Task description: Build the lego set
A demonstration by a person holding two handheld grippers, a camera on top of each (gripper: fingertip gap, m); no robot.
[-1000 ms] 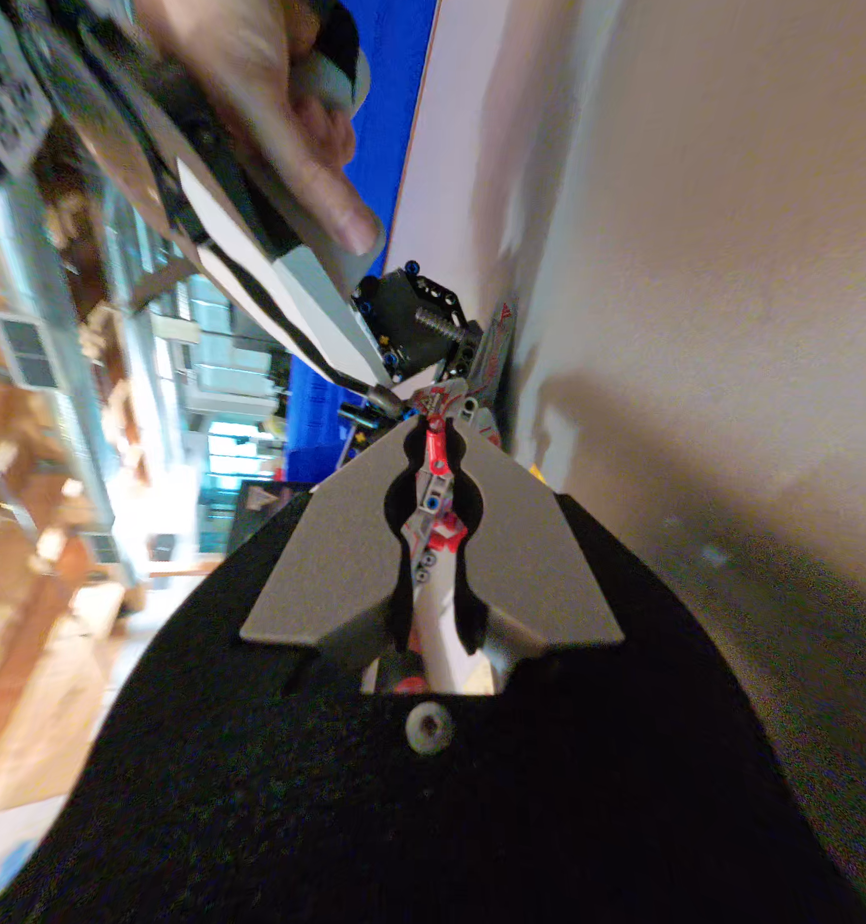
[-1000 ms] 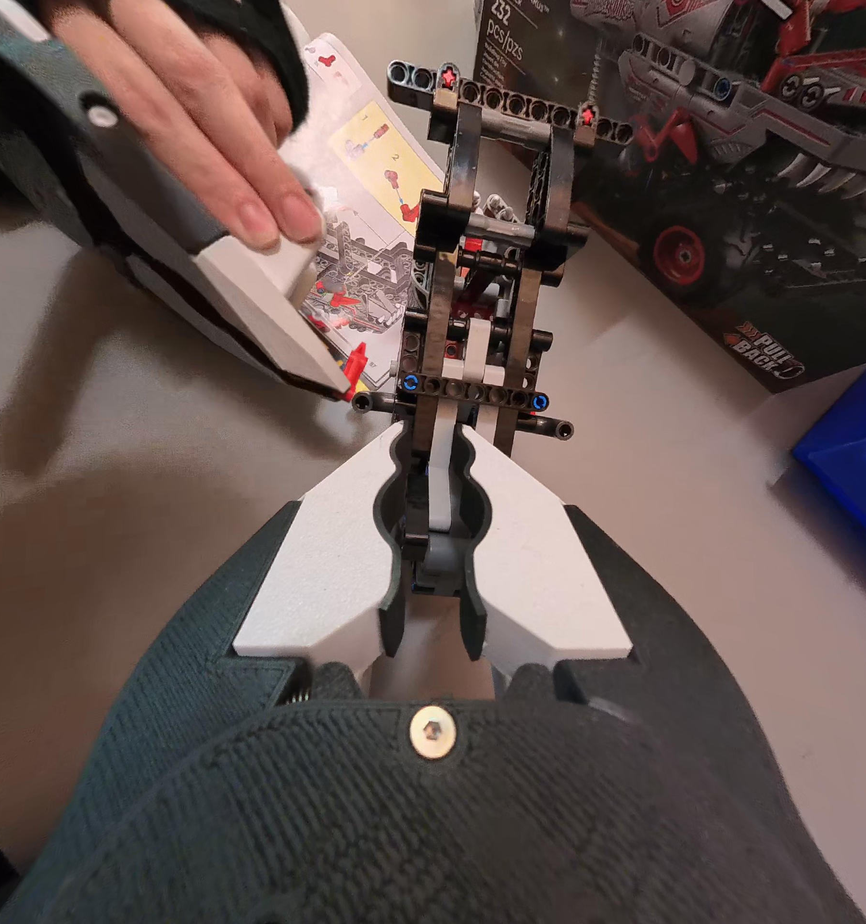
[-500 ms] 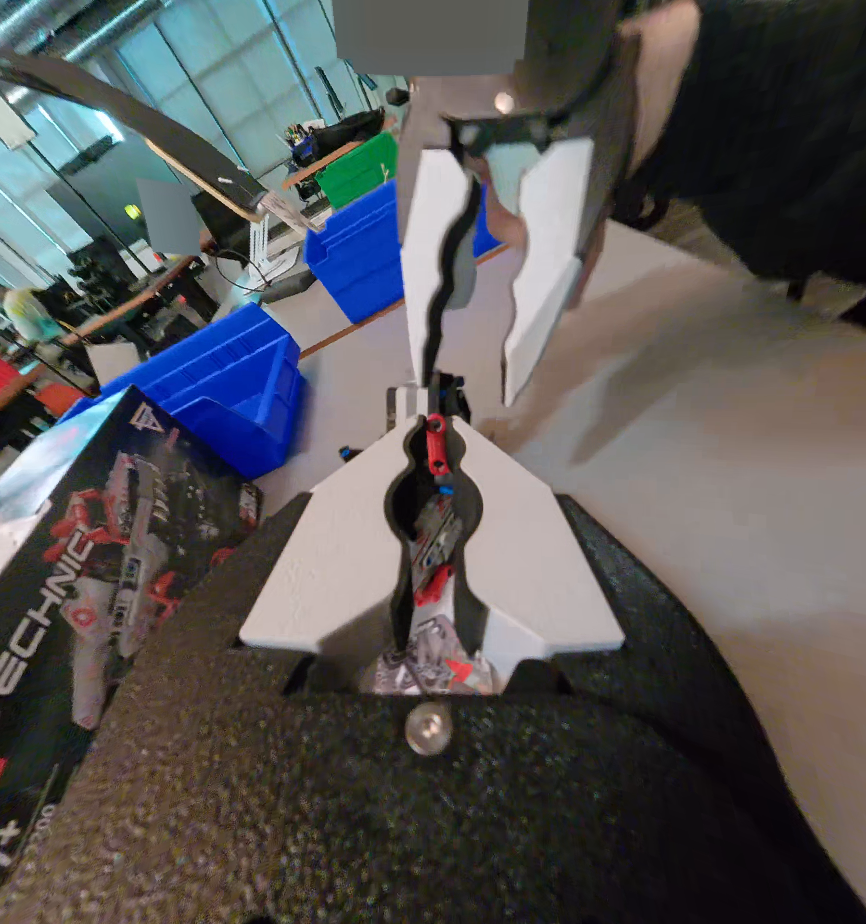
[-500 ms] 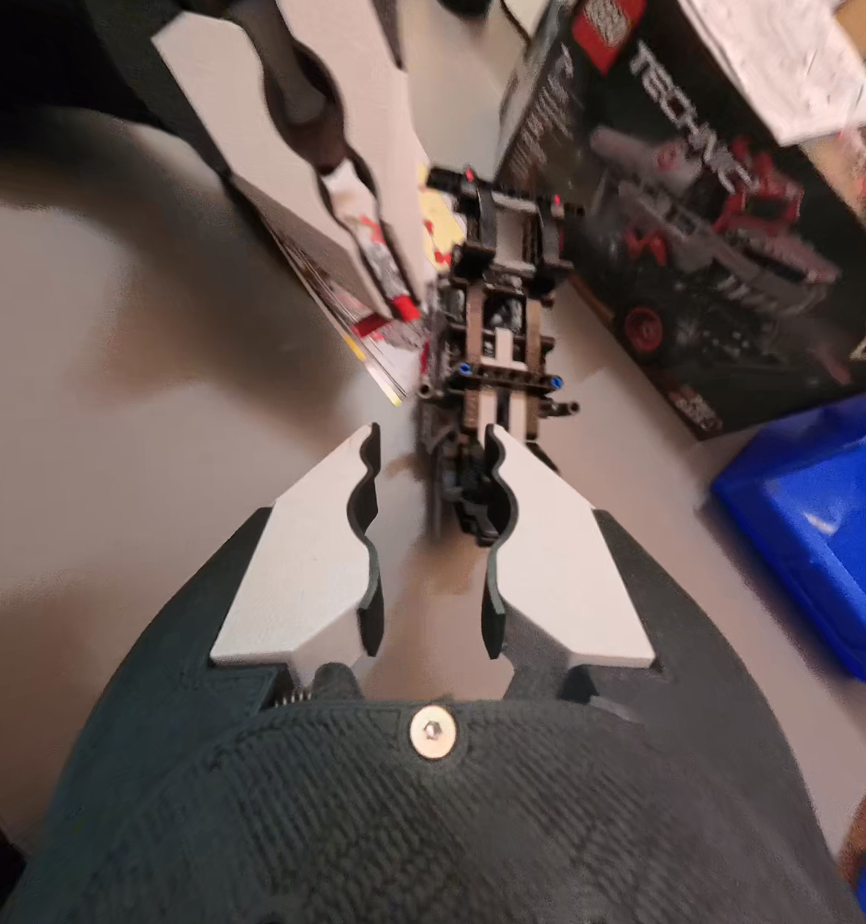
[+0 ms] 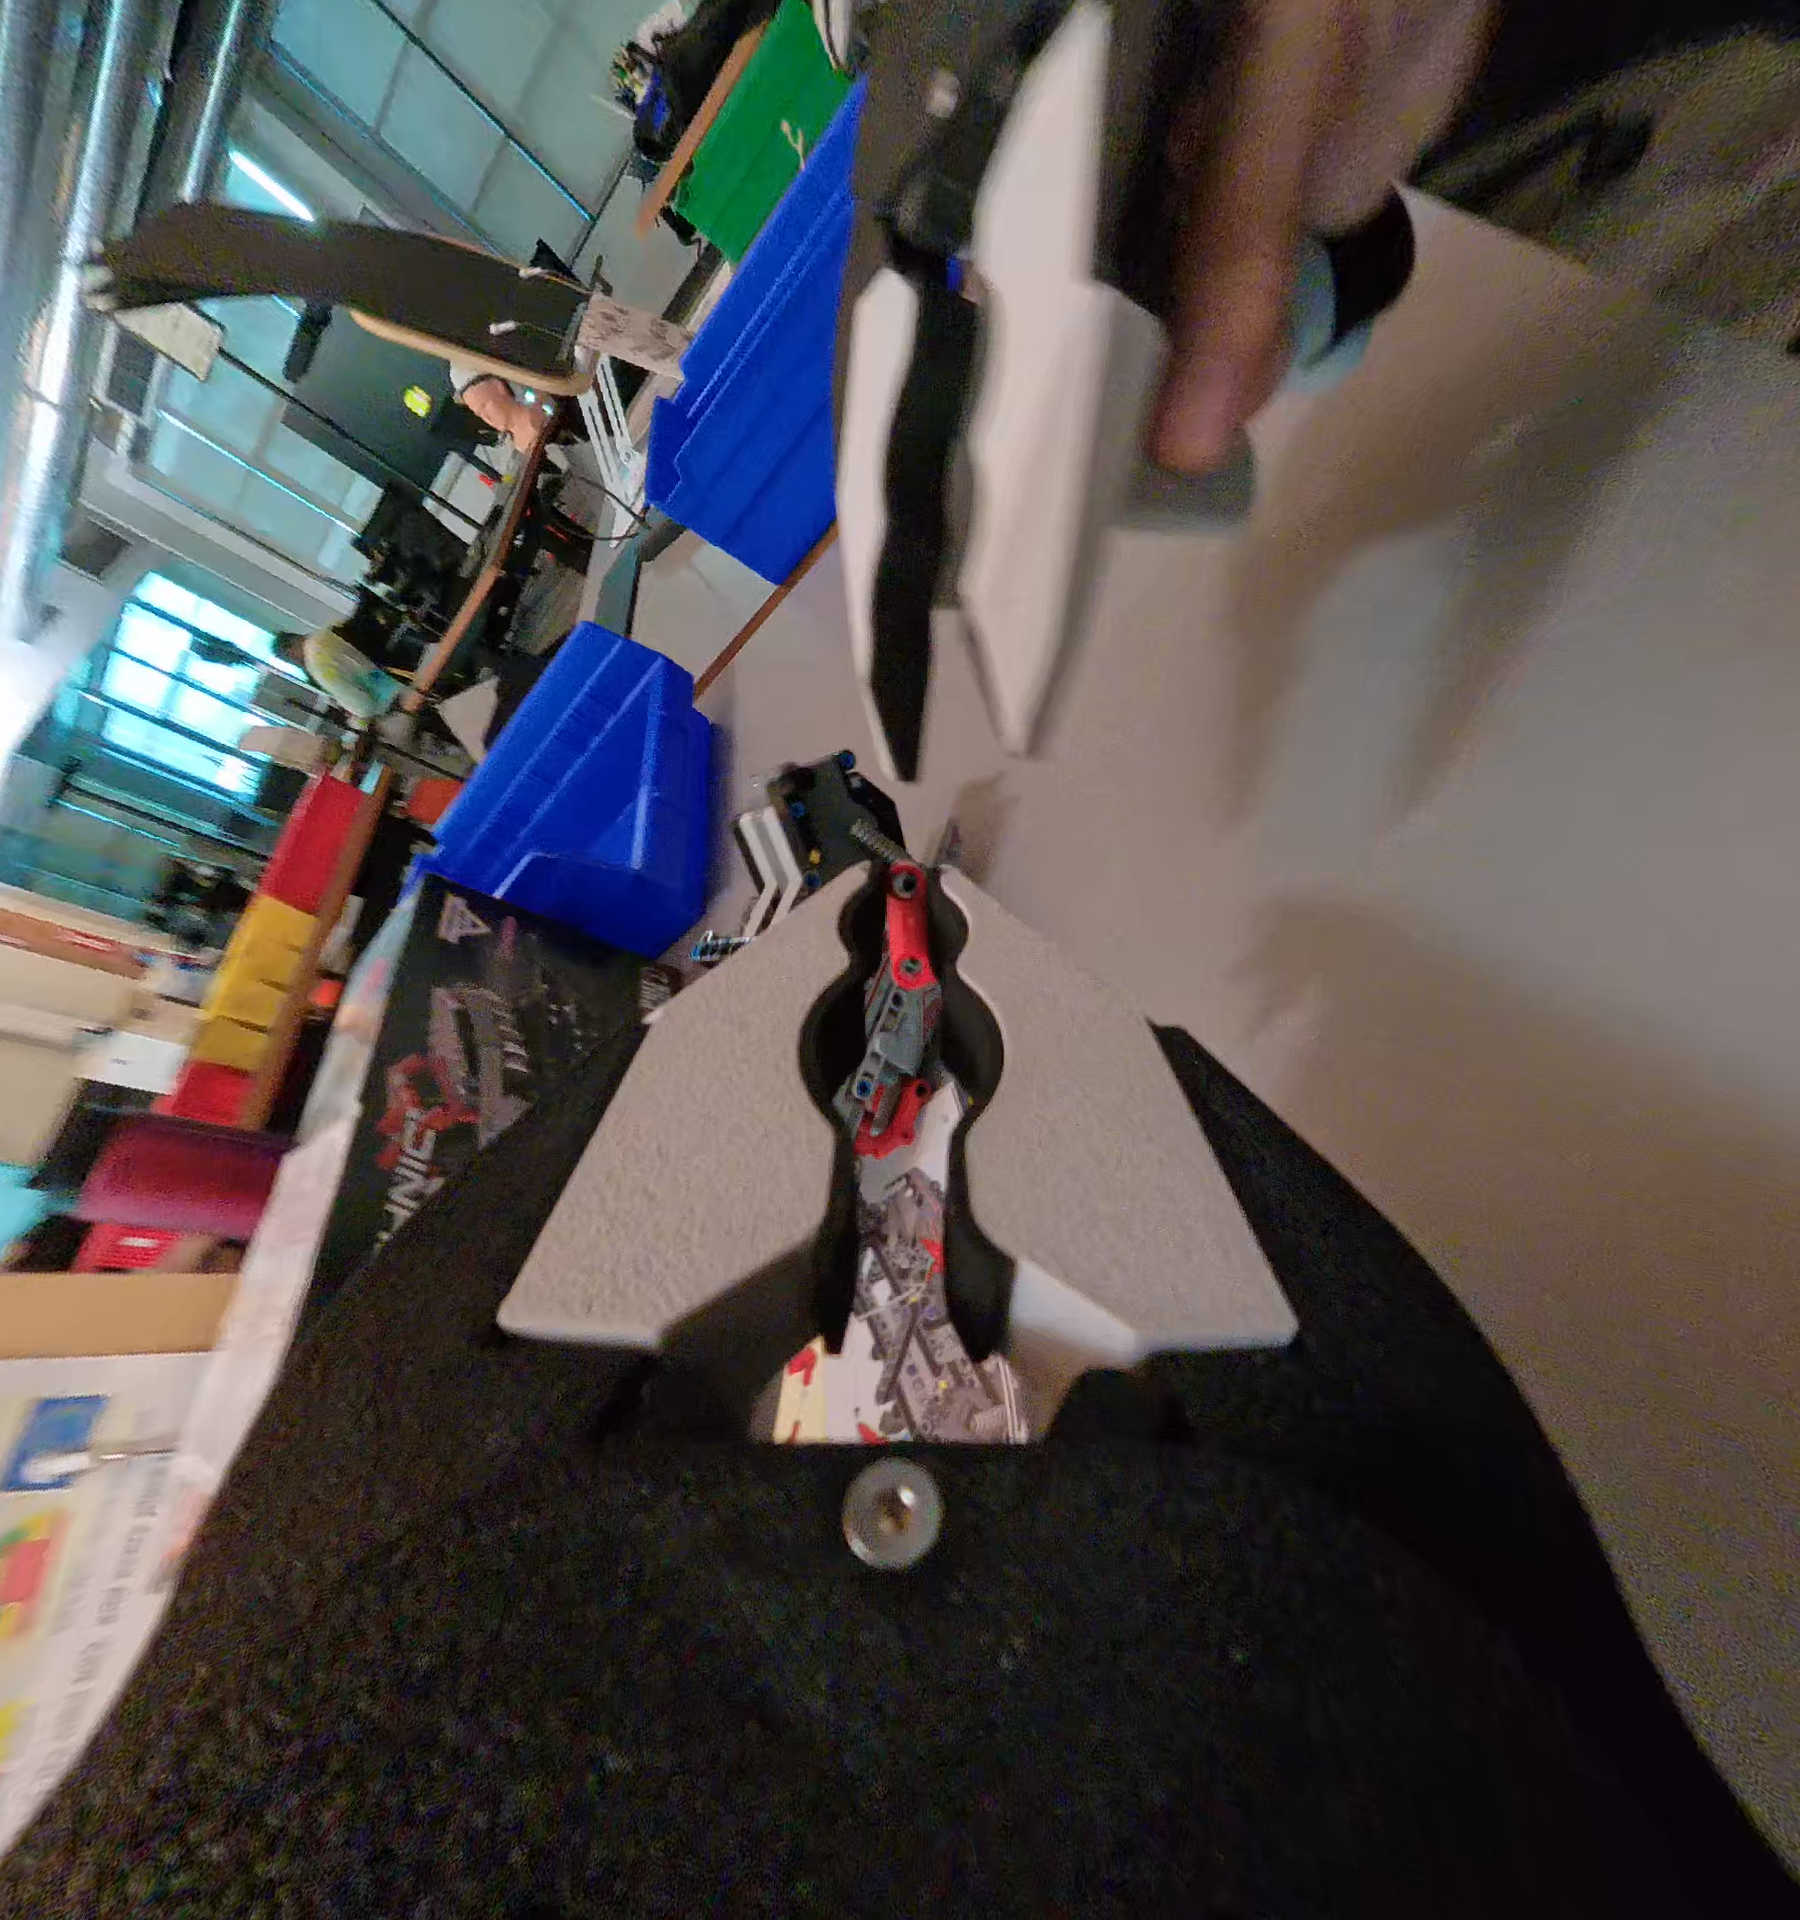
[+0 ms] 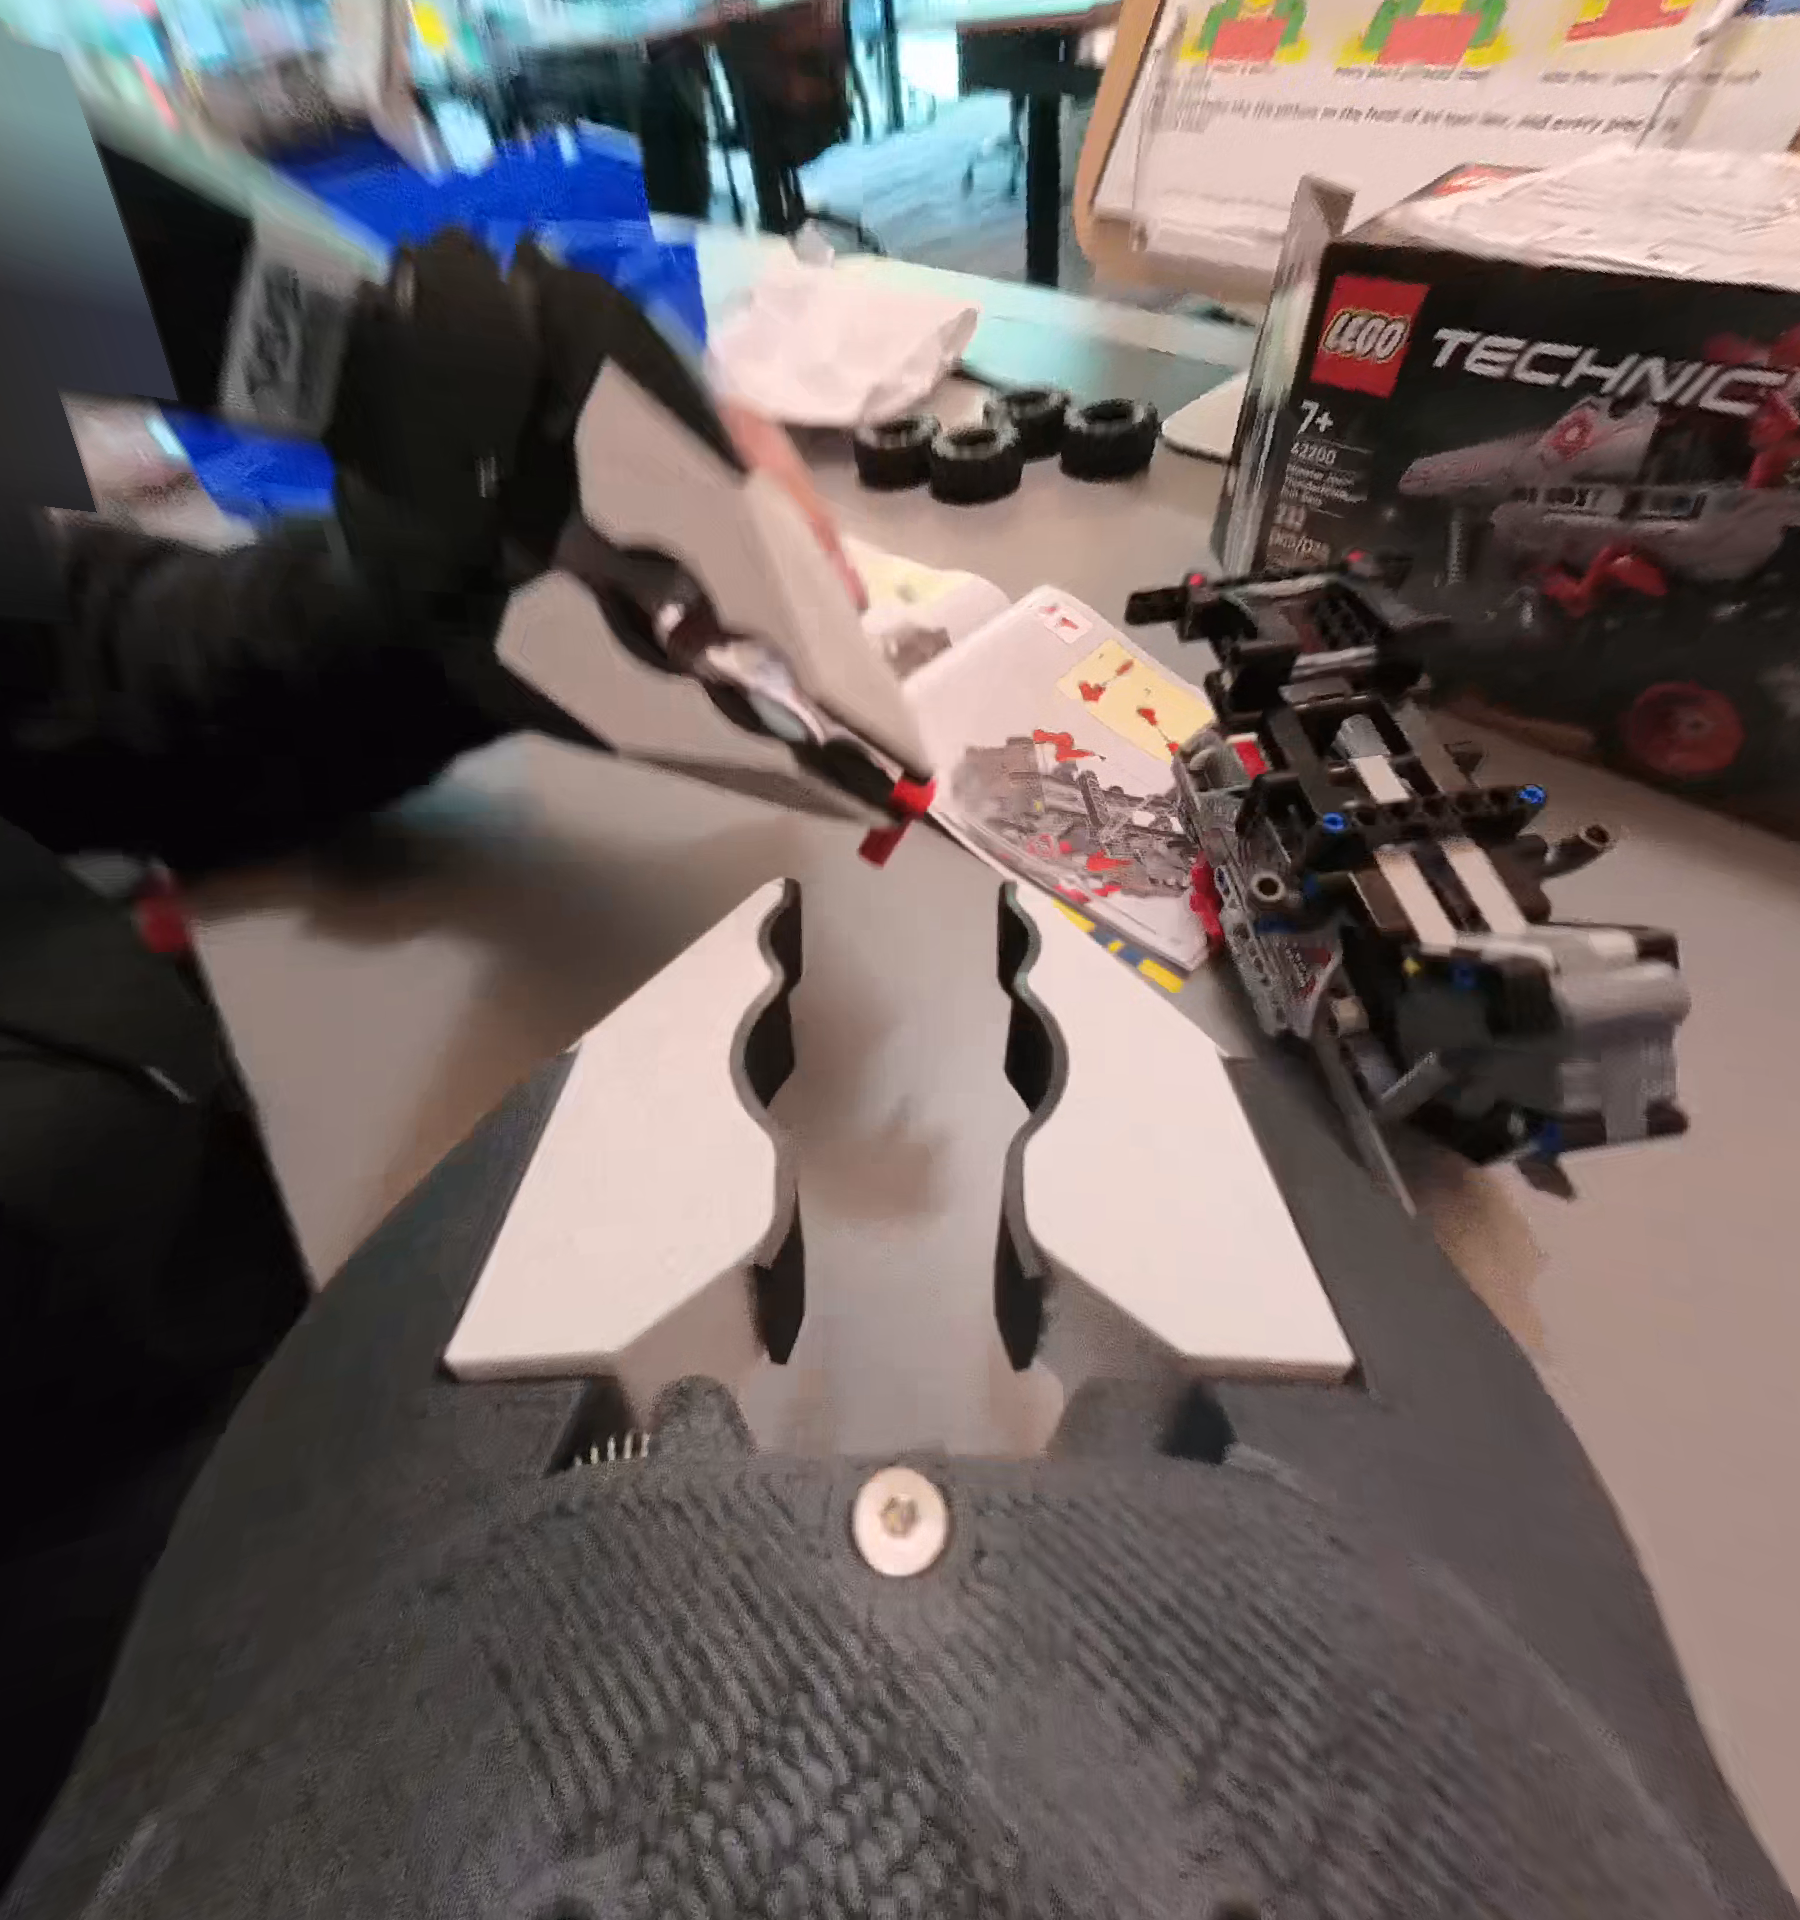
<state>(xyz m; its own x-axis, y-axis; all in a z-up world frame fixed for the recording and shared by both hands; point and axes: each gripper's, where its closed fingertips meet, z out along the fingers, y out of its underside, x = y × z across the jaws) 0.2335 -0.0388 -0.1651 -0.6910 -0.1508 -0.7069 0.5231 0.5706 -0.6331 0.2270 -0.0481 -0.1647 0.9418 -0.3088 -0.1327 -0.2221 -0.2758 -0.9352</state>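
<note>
Chassis [image 6: 1415,883] on its side, lengthwise toward box [image 6: 1561,457]

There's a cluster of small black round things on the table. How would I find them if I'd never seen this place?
Start at the big dark toy box standing on the grey table. Just left of it, farther back than the open instruction booklet, lie the black rubber tyres, huddled together in front of crumpled white plastic. They are the only loose round knobbly parts there, apart from the half-built truck frame.

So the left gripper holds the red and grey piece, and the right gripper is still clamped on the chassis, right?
Not quite. The left gripper does hold the red and grey piece, but the right gripper is open and empty; the chassis lies on the table beside it, as the right wrist view shows.
</note>
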